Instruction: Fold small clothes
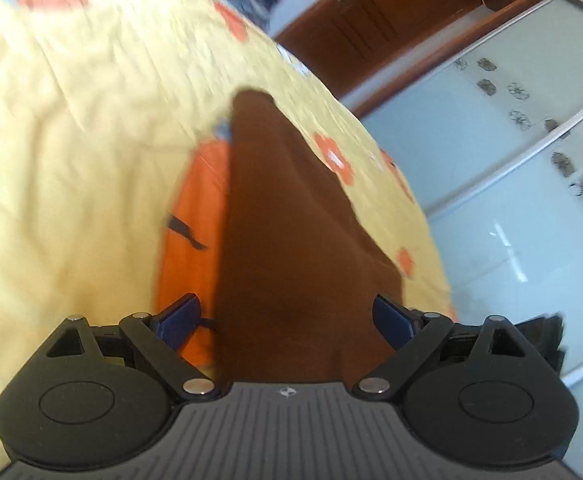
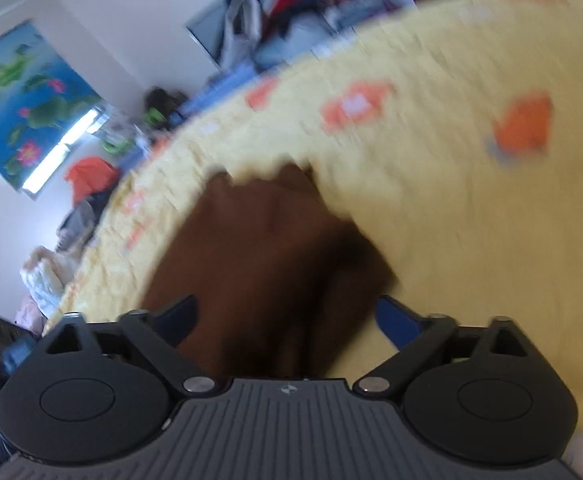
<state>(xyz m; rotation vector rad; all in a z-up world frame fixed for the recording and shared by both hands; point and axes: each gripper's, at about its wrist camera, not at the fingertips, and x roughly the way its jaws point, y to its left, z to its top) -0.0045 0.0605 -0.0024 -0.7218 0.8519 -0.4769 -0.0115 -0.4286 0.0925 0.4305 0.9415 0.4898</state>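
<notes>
A brown garment (image 1: 279, 216) hangs in a long fold in front of my left gripper (image 1: 287, 316) and covers the space between its spread blue-padded fingers (image 1: 179, 316). An orange garment (image 1: 195, 208) lies under it on the yellow flowered bedspread (image 1: 71, 128). In the right wrist view the same brown garment (image 2: 267, 248) lies bunched on the bedspread (image 2: 451, 200) in front of my right gripper (image 2: 287, 316), between its spread fingers (image 2: 399, 320). The fingertips are hidden by cloth in both views, so any grip is hidden. Both frames are motion-blurred.
A wooden wardrobe with frosted sliding doors (image 1: 511, 160) stands beyond the bed's right edge. A pile of clothes (image 2: 299, 4) lies at the far end of the bed. A lotus painting (image 2: 23, 96) hangs on the white wall to the left.
</notes>
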